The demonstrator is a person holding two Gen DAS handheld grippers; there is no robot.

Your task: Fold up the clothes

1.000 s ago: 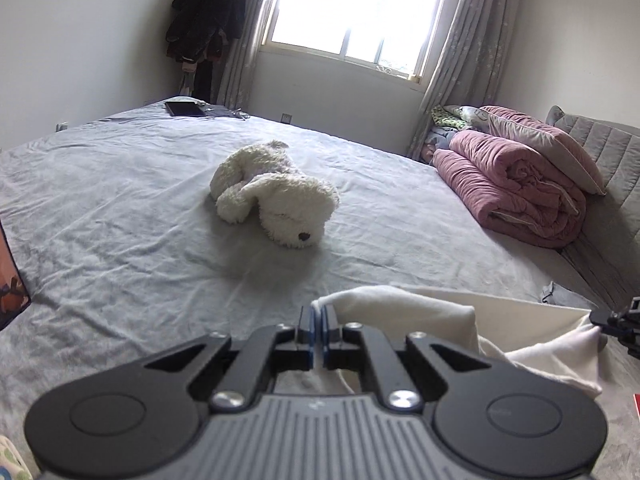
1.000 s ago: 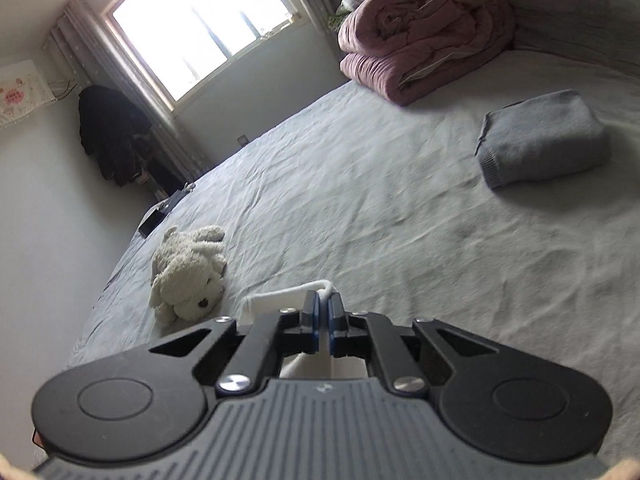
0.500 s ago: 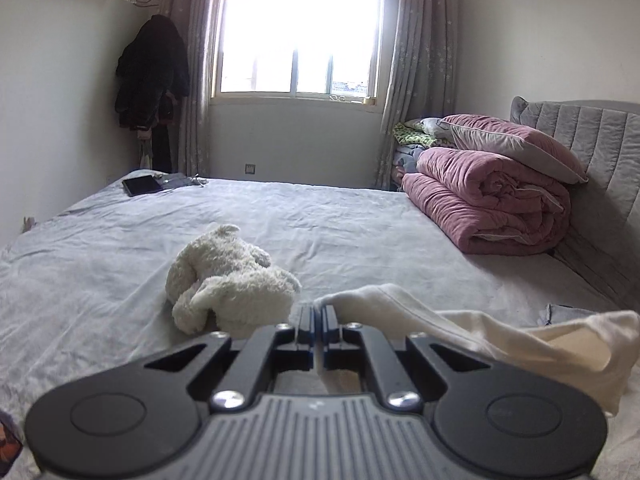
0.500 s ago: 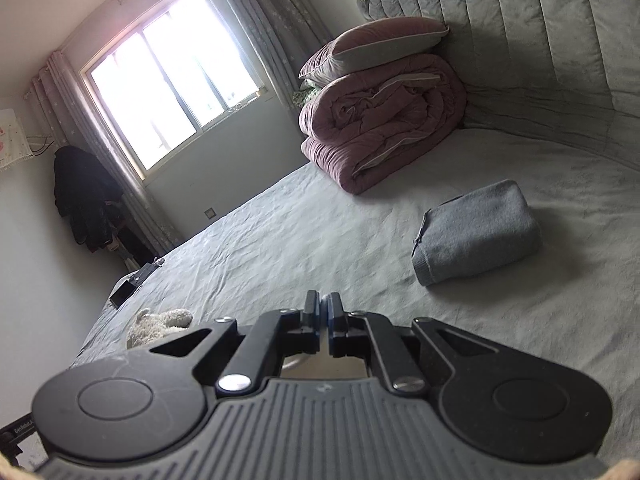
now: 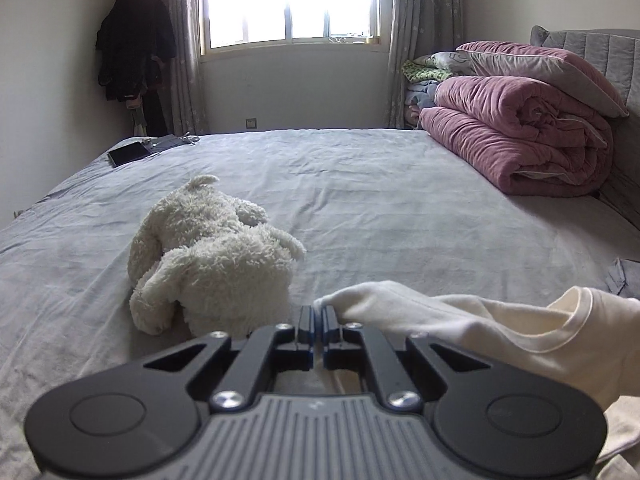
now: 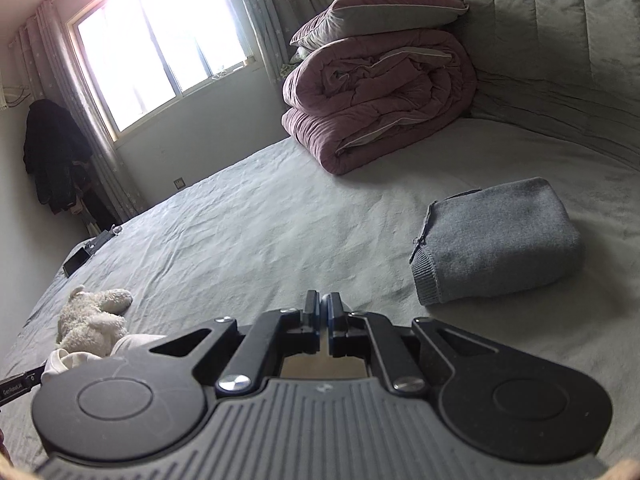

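We have the cream shirt [image 5: 500,332] pinched at both ends: the left gripper [image 5: 316,320] has its fingers closed on a bunched corner, and the cloth runs off to the right with the ribbed neckline showing. The right gripper [image 6: 322,312] is likewise closed down; only a cream patch shows under its fingers, so we judge it grips the same shirt's other end, though the contact itself is hidden. The shirt hangs just above the near edge of the bed [image 5: 380,208], close beside the plush dog [image 5: 212,256].

To lay it well, we should keep both ends level and taut, set it down clear of the toy, and let the sagging middle touch first.

The shirt looks like soft, thin knit that drapes and creases easily. The grey sheet is lightly wrinkled. The folded grey sweater [image 6: 496,240] is a thick, blocky bundle, and the plush is shaggy.
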